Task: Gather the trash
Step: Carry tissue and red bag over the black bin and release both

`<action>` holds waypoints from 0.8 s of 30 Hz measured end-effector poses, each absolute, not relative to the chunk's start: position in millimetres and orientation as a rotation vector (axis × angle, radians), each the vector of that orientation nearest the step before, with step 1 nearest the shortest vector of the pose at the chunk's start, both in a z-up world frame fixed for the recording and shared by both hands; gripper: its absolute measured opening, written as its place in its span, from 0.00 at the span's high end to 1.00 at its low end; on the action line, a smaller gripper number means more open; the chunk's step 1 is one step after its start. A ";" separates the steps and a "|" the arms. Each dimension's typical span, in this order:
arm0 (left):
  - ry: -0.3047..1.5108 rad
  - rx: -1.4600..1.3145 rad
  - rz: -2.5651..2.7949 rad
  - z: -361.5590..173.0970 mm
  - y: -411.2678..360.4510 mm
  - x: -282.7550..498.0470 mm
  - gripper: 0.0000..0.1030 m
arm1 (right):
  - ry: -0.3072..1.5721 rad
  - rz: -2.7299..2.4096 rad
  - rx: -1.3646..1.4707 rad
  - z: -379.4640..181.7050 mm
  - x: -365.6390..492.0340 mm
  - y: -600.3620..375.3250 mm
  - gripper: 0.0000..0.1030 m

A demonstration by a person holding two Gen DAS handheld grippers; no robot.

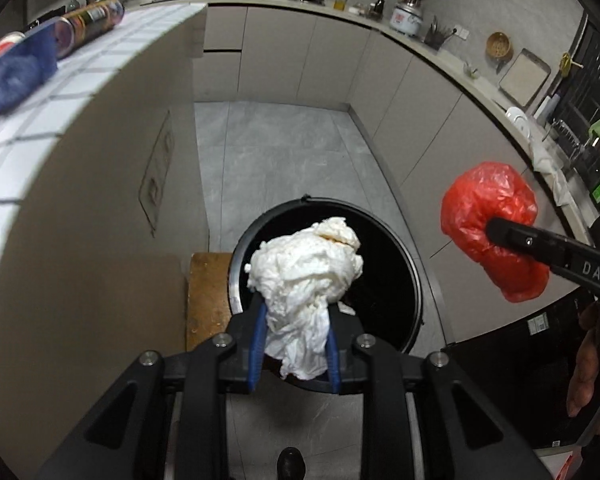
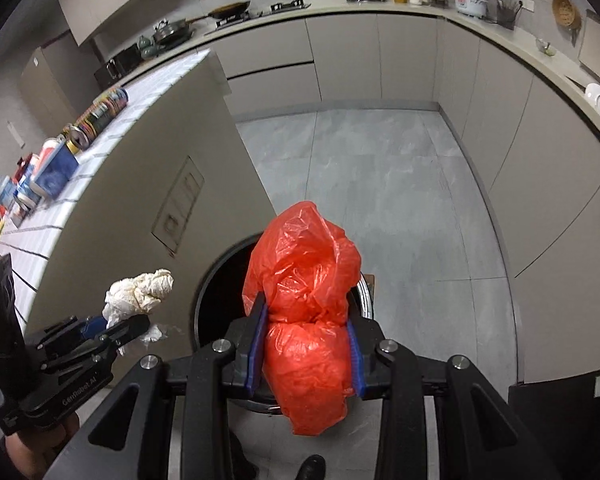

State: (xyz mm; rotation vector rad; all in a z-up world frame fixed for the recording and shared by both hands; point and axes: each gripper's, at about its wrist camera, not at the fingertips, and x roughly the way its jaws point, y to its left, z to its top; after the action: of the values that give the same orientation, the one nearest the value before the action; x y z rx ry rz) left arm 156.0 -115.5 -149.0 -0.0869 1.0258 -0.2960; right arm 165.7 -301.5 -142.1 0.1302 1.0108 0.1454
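Above the bin: you hold both pieces of trash over or near the black trash bin point(image 1: 328, 280), which stands on the floor against the end of the island.
Left gripper point(image 1: 296, 332): its blue pads are clamped on a crumpled white paper wad point(image 1: 304, 268), which hangs directly over the bin's dark opening.
Right gripper point(image 2: 308, 344): its jaws are closed tight on a bunched red plastic bag point(image 2: 304, 280); in the right wrist view the bag overlaps the bin point(image 2: 220, 300), while the left wrist view shows it off to the bin's side.
Done: both items are picked up and carried to the bin.
Left: neither item is released yet; you probably still need to bring the bag squarely over the opening. Cans point(image 2: 100, 116) and packets remain on the island top.
Surface: grey tiled floor point(image 1: 284, 160); the island point(image 1: 80, 200) has a white tiled top.
Room: a kitchen with pale cabinets point(image 2: 380, 60) and a counter carrying pans, a kettle and a rice cooker.
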 end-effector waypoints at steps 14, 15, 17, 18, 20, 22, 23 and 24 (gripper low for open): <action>1.062 -0.159 -0.315 -159.0 -119.9 168.7 0.74 | 1.093 0.284 -0.028 -185.9 181.7 -287.1 0.65; 1.063 -0.183 -0.332 -160.0 -120.2 169.9 0.71 | 1.095 0.293 -0.042 -187.3 183.1 -284.0 0.65; 1.083 -0.231 -0.353 -162.0 -120.0 173.4 0.30 | 1.104 0.347 -0.069 -193.7 187.0 -276.4 0.64; 1.070 -0.265 -0.319 -160.3 -113.7 172.1 0.04 | 1.112 0.369 -0.107 -201.7 188.9 -271.2 0.59; 1.053 -0.284 -0.269 -153.6 -102.4 170.4 0.01 | 1.145 0.367 -0.154 -217.2 192.5 -268.1 0.21; 1.031 -0.269 -0.226 -147.1 -93.7 168.0 0.01 | 1.128 0.375 -0.148 -221.8 192.1 -272.0 0.01; 1.006 -0.235 -0.192 -141.2 -89.6 165.3 0.01 | 1.129 0.369 -0.147 -223.0 191.5 -275.0 0.01; 0.997 -0.213 -0.179 -138.7 -88.3 164.8 0.01 | 1.126 0.361 -0.143 -222.6 191.0 -277.1 0.01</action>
State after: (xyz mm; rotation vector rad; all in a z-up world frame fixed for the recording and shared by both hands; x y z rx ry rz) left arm 164.8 -88.3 -138.7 -0.2131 0.9974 -0.1791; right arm 191.1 -277.1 -222.6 -0.1430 1.1256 0.3607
